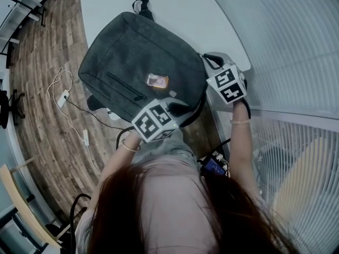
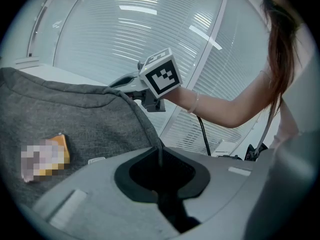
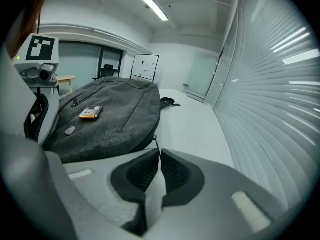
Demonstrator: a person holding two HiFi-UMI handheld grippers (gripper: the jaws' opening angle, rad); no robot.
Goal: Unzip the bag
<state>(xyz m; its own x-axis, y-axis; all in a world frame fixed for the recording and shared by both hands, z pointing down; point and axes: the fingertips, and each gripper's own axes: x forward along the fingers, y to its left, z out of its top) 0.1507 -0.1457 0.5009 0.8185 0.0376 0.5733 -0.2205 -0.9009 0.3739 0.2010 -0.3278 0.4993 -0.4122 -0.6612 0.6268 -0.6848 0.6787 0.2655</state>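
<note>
Bag (image 1: 132,62), a grey backpack, lies flat on the white bench (image 1: 175,9). An orange label (image 1: 157,81) sits on its front, its print too small to read. The left gripper (image 2: 160,153) has its fingers pinched on the backpack's near edge. The right gripper (image 3: 157,150) has its fingers closed on a thin zipper pull (image 3: 156,142) at the side.

A wood-plank floor (image 1: 42,89) borders the white table (image 1: 175,9). Slatted blinds (image 1: 296,46) line one side, a ceiling strip light (image 3: 151,5) glows, and possibly a whiteboard (image 3: 145,67) stands far off.
</note>
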